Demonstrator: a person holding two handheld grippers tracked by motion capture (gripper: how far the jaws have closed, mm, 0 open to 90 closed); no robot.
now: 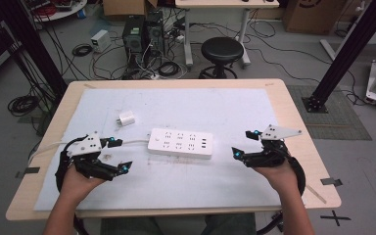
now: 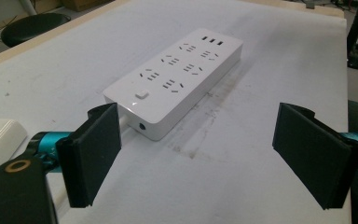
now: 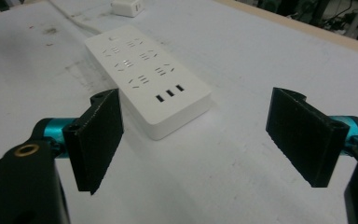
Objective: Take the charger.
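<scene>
A white power strip [image 1: 180,143] lies flat in the middle of the white mat, its cord running off to the left. A small white plug adapter [image 1: 126,118] sits behind it to the left. My left gripper [image 1: 119,155] rests left of the strip, jaws open and empty. On the strip's right side my right gripper [image 1: 244,143] is also open with nothing between its pads. In the left gripper view the power strip [image 2: 176,80] lies ahead of the open left gripper [image 2: 200,151]. The right gripper view shows the strip [image 3: 147,77] and the adapter [image 3: 127,7] beyond my right gripper [image 3: 200,140].
The white mat [image 1: 225,105] covers most of the wooden table [image 1: 293,117]. Behind the table stand a black stool [image 1: 222,51], computer cases and tangled cables on the floor. Black frame posts rise at both sides.
</scene>
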